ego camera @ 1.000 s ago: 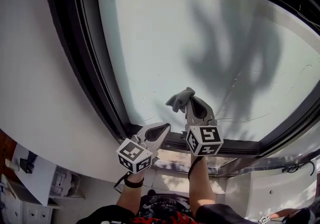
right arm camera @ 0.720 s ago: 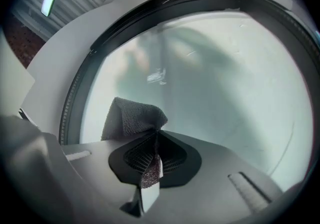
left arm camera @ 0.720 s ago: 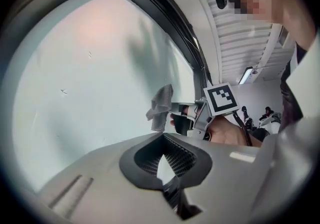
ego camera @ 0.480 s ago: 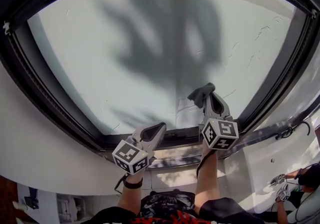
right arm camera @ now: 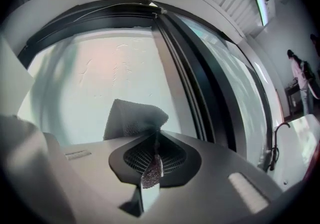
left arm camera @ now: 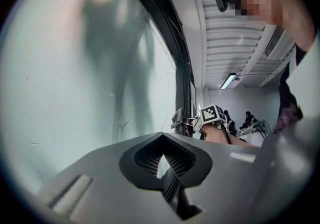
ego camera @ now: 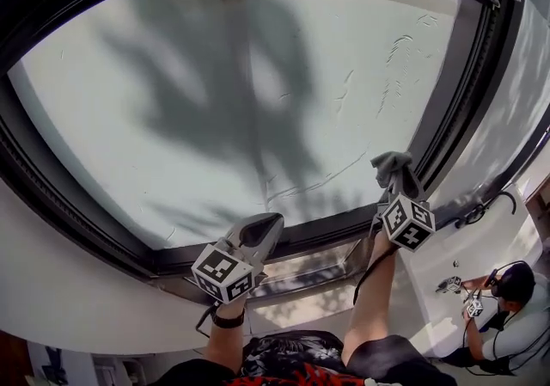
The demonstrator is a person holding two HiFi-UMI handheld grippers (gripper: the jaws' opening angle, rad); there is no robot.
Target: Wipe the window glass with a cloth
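We hold the right gripper (ego camera: 395,174) up at the lower right corner of the window glass (ego camera: 172,118). Its jaws are closed tightly on a grey cloth (ego camera: 391,161). In the right gripper view, the right gripper (right arm camera: 155,138) pinches one fold of the cloth (right arm camera: 132,117) between the jaws, and the rest spreads out in front of the tips and seems to lie flat against the pane. The cloth is just beside the right side of the dark frame (ego camera: 447,109) and a little above the lower edge of the glass.

The left gripper (ego camera: 271,223) is lower, near the middle of the lower edge, and its tips point at the dark bottom rail under the pane. In the left gripper view, the jaws of the left gripper (left arm camera: 163,162) are together and nothing is between them. We cannot tell if it touches the rail. The two grippers are well apart.

On the glass we see a broad grey shadow (ego camera: 249,58) across the middle and some thin streaks (ego camera: 305,185) near the lower edge and near the upper right corner. Below the window, at the right, a person (ego camera: 509,315) is crouching.
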